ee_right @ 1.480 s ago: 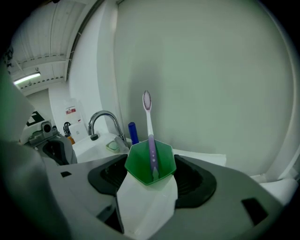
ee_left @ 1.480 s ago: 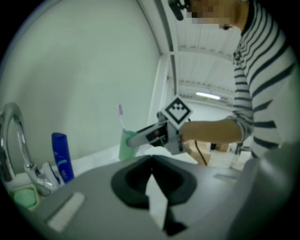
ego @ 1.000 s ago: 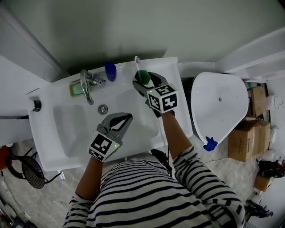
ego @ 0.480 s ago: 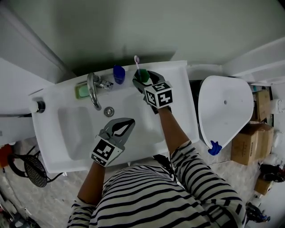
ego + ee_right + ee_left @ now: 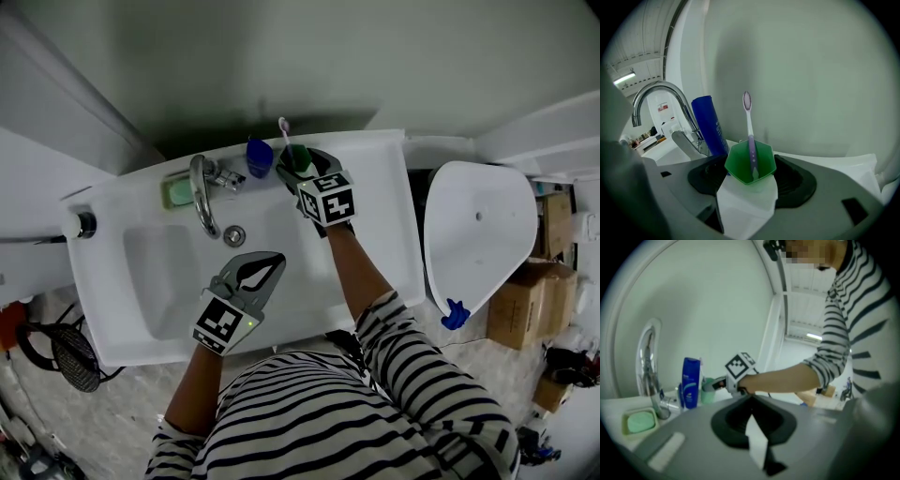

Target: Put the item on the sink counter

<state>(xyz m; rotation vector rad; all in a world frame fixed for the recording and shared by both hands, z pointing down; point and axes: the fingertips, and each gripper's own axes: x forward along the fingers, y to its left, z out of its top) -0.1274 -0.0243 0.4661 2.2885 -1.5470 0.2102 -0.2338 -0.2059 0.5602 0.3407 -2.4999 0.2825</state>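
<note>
While carry looks nearly done, placing not finished: no release yet.

On white sink counter point(image 5: 375, 202): basin in the middle, flat ledge along back edge and right side.

At back edge, left of centre: faucet point(image 5: 202, 192), arched toward basin.

For left gripper point(image 5: 255, 272): parked over basin near front edge, jaws pressed together on nothing, well apart from the task's thing.

For right gripper point(image 5: 750, 174): reached to back edge, jaws closed on sides of green cup point(image 5: 750, 164), holding it.

Just right of faucet at back edge: blue bottle point(image 5: 259, 157), upright, just beside cup.

As for cup: sits at back edge of counter near the middle, between bottle and bare right ledge. Upright, long axis vertical, mouth pointing up, hexagonal rim level. Cannot tell whether base touches ledge or hangs just above.

Inside cup: toothbrush point(image 5: 749, 133), near vertical, bristle head up, leaning slightly toward the wall.

Left to do, by judgement: set base flat on ledge if not down, open jaws, back out without tipping cup or knocking bottle.
</note>
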